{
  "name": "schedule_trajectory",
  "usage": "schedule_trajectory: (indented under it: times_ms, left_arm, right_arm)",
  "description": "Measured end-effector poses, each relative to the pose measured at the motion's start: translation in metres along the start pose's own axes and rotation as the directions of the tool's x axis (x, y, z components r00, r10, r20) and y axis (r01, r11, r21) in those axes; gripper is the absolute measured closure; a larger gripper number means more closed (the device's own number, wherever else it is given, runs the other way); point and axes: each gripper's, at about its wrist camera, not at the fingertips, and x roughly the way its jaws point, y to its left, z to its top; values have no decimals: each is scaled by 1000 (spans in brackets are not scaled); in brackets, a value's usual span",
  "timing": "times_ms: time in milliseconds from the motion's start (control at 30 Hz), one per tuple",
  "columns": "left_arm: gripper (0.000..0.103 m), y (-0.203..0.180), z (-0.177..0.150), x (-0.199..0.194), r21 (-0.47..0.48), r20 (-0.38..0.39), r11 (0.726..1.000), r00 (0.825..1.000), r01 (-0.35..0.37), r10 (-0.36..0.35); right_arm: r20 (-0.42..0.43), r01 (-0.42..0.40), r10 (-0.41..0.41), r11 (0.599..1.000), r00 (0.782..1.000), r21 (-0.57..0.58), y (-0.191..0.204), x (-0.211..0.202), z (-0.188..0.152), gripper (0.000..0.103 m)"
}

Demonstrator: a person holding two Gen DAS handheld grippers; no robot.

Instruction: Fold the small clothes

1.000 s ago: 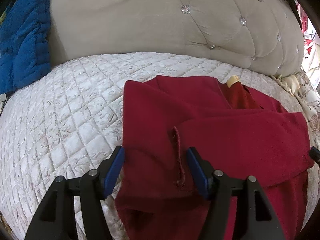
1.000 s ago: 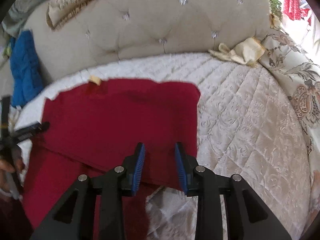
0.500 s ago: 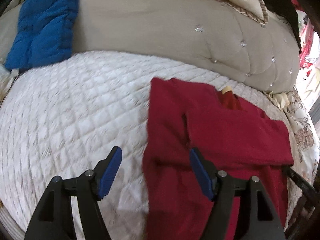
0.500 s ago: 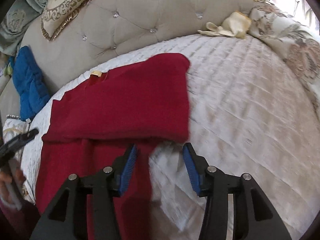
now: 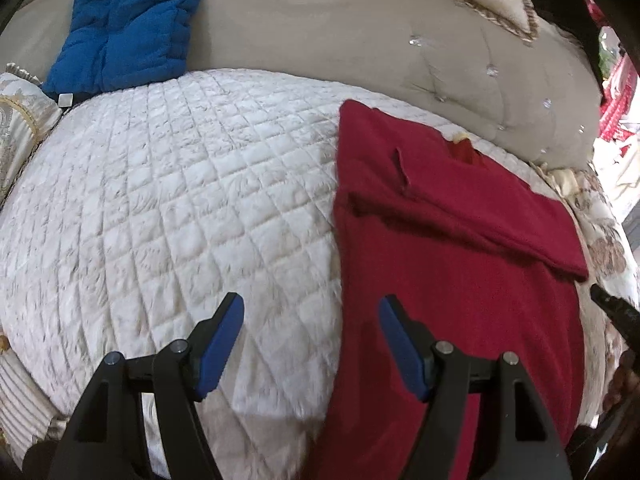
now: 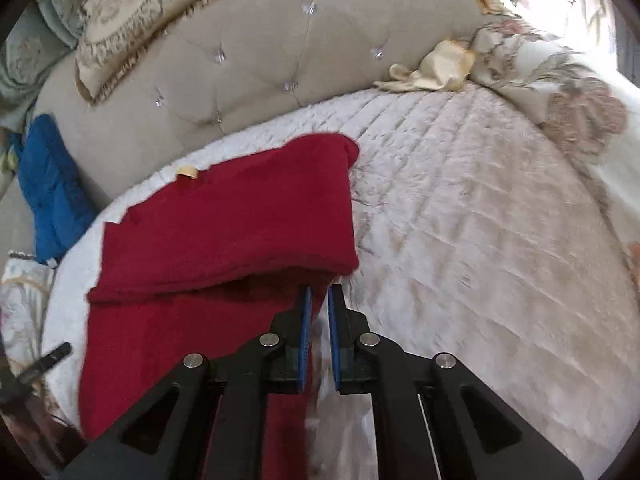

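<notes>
A dark red garment (image 5: 452, 264) lies flat on the white quilted bed cover (image 5: 172, 200), its sleeves folded across the upper body. My left gripper (image 5: 312, 320) is open and empty, hovering over the garment's left edge near its lower part. In the right wrist view the same red garment (image 6: 224, 216) lies left of centre, with a small tan tag (image 6: 187, 171) at its collar. My right gripper (image 6: 318, 300) is nearly closed at the garment's lower right edge; its jaws stand a narrow gap apart with red cloth between them.
A beige tufted headboard (image 5: 360, 52) runs along the back. A blue quilted cloth (image 5: 128, 24) leans at the left, also in the right wrist view (image 6: 48, 184). Patterned cushions (image 6: 140, 12) sit on the headboard. A cream cloth (image 6: 436, 68) and floral bedding (image 6: 560, 92) lie at the right.
Both grippers pulled back toward the garment's lower part. My right gripper went from open to nearly closed on the garment's right edge. My left gripper stayed open.
</notes>
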Motion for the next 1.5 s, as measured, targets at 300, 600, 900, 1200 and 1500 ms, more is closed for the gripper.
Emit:
schedule_trajectory:
  times_ms: [300,600,900,1200,1500]
  left_arm:
    - [29,-11,-45,-27,91,-12,995,1000,29,-28]
    - [28,4,-81,-44,87,-36,996,999,3,0]
    - [28,8,-101,-41,81,-66,997,998,-13,18]
    - [28,11,-100,-44,68,-55,998,998,-9,13]
    - [28,6,-102,-40,80,-73,997,997,1,5]
  right_arm:
    - [-171,-124,114,991,979,-51,5,-37,-88,83]
    - [-90,-32,22,993,996,-113,4,-52,-101,103]
    - [-205,-157,134,982,970,-100,-12,-84,-149,81]
    - [-272,-152,114,981,956,-123,0,-81,-175,76]
    - [-223,-67,27,983,974,-173,12,-77,-179,103]
